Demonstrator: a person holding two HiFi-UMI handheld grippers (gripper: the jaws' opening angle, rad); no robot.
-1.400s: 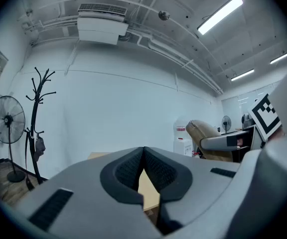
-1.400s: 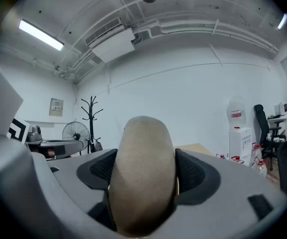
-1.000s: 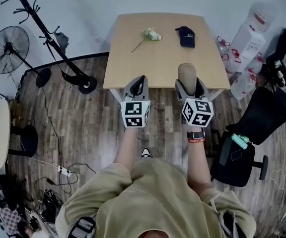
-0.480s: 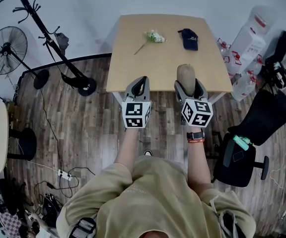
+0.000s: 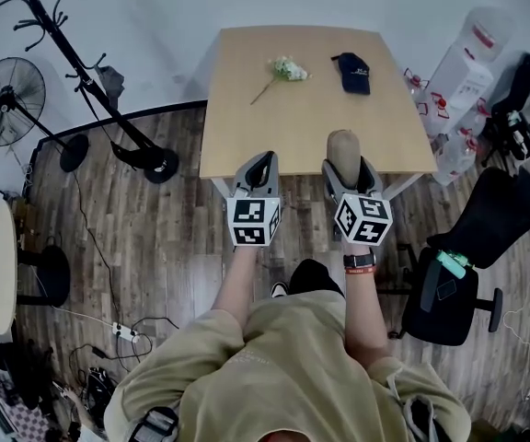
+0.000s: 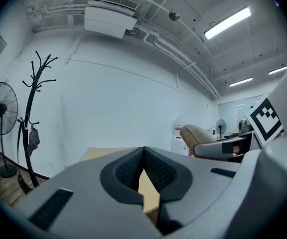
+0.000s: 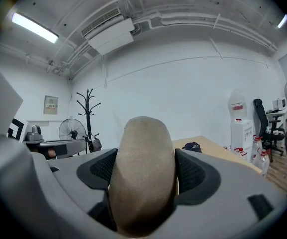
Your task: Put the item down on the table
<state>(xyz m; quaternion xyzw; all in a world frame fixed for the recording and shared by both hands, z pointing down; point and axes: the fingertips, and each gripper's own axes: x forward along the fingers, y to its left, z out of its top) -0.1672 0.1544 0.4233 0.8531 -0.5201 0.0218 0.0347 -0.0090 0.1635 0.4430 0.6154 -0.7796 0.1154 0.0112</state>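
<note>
A tan, rounded, oblong item (image 5: 343, 147) stands upright between the jaws of my right gripper (image 5: 344, 161), which is shut on it over the near edge of the wooden table (image 5: 293, 118). In the right gripper view the item (image 7: 143, 168) fills the gap between both dark pads (image 7: 196, 171). My left gripper (image 5: 260, 167) hovers beside it at the same table edge, shut and empty. In the left gripper view its tips (image 6: 143, 156) meet, and the tan item (image 6: 196, 133) shows off to the right.
A sprig of flowers (image 5: 283, 67) and a dark blue cap (image 5: 352, 70) lie at the table's far end. A coat rack (image 5: 81, 72) and fan (image 5: 7, 99) stand to the left. Water bottles (image 5: 463, 81) and a black office chair (image 5: 477, 238) stand to the right.
Both grippers have slid slightly toward the person along with the view. The right gripper keeps its hold on the tan item, and the left stays shut.
</note>
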